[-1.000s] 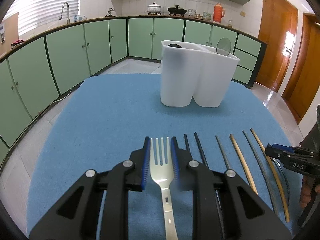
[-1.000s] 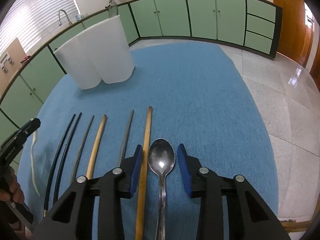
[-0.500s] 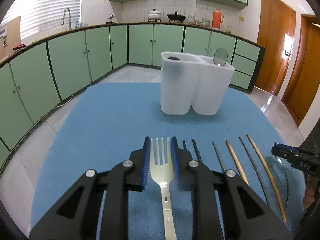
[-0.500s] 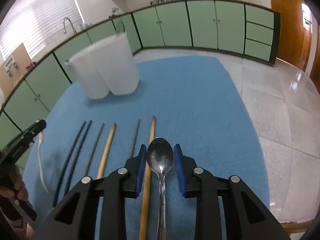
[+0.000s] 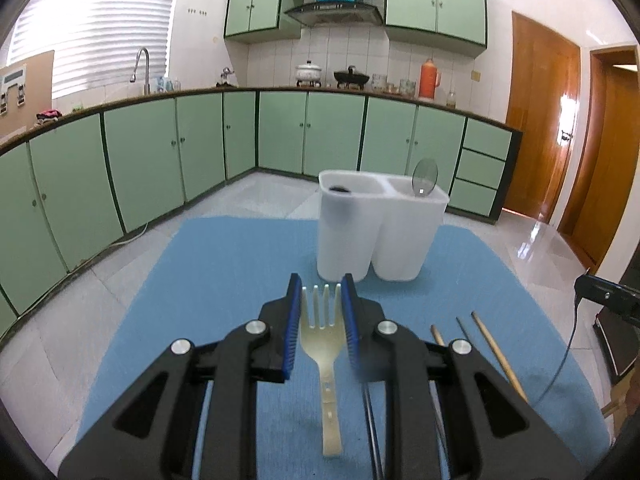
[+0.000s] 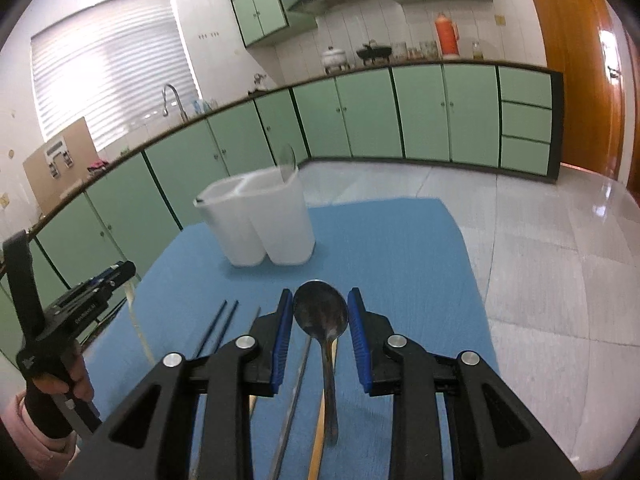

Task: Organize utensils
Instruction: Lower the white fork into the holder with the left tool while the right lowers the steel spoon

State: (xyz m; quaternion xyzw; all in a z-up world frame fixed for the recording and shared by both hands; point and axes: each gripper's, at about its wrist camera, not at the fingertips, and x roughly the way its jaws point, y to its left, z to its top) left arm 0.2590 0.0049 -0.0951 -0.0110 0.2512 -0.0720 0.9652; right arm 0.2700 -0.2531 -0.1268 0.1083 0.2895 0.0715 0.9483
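Note:
My left gripper (image 5: 321,286) is shut on the head of a pale metal fork (image 5: 325,336), whose handle hangs free above the blue mat (image 5: 224,264). My right gripper (image 6: 320,294) is shut on the bowl of a steel spoon (image 6: 320,316), also held off the mat. Ahead of both stands a white two-compartment holder (image 5: 352,232) (image 6: 264,224), with a spoon (image 5: 425,178) upright in its right compartment and something dark (image 5: 339,189) in its left. Several chopsticks (image 5: 498,354) (image 6: 218,328), black, grey and wooden, lie side by side on the mat between the grippers.
The mat covers a round table whose bare edge (image 6: 560,280) shows to the right. A hand (image 6: 60,384) grips the left tool's handle at the right wrist view's left edge. Green kitchen cabinets (image 5: 160,168) and a wooden door (image 5: 540,128) stand well beyond.
Both grippers have risen and tipped upward, lifting the fork and the spoon off the mat. The right gripper's pads closed in on the spoon's bowl. The holder now sits lower in both views.

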